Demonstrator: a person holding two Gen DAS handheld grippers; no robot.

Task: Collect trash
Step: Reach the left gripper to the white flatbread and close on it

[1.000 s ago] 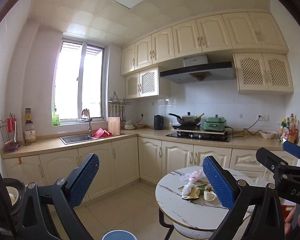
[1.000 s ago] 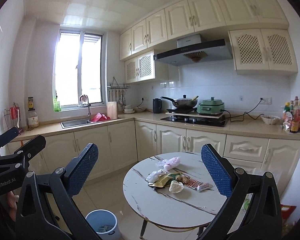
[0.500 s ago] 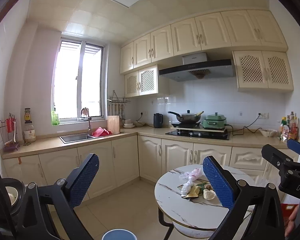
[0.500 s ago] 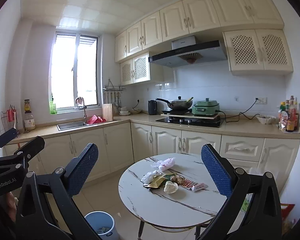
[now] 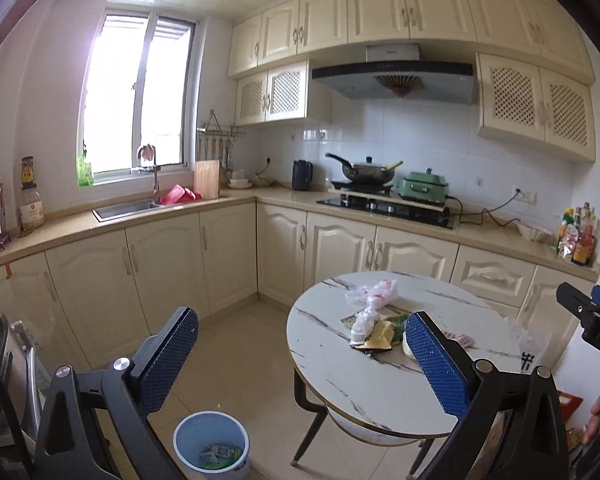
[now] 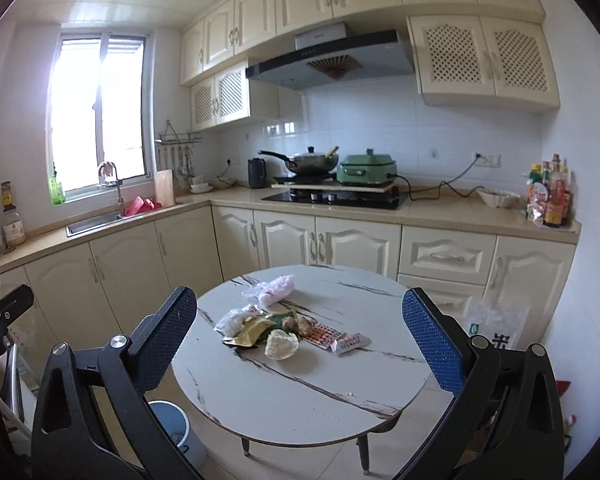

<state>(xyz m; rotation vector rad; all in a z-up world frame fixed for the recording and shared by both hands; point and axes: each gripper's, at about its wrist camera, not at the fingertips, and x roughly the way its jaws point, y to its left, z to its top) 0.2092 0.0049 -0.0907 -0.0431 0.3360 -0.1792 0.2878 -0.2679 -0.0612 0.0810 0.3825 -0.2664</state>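
A pile of trash [image 6: 278,330] lies on the round marble table [image 6: 300,392]: a pink-white plastic bag [image 6: 274,290], a white crumpled bag [image 6: 232,319], a gold wrapper [image 6: 252,332], a crumpled tissue [image 6: 281,344] and a red-white packet [image 6: 350,342]. The pile also shows in the left wrist view [image 5: 374,328]. A blue bin [image 5: 211,446] with some scraps stands on the floor left of the table. My left gripper [image 5: 300,356] is open and empty above the floor. My right gripper [image 6: 300,336] is open and empty, short of the table.
Cream cabinets and a beige counter [image 6: 440,210] run along the back with a sink [image 5: 124,208], hob, wok [image 6: 310,162] and green pot [image 6: 366,168]. A white printed bag [image 6: 494,326] sits right of the table. An appliance [image 5: 0,360] stands at the far left.
Both views have tilted downward and moved closer to the table. The blue bin and floor show more fully in the left wrist view. Both grippers stay open.
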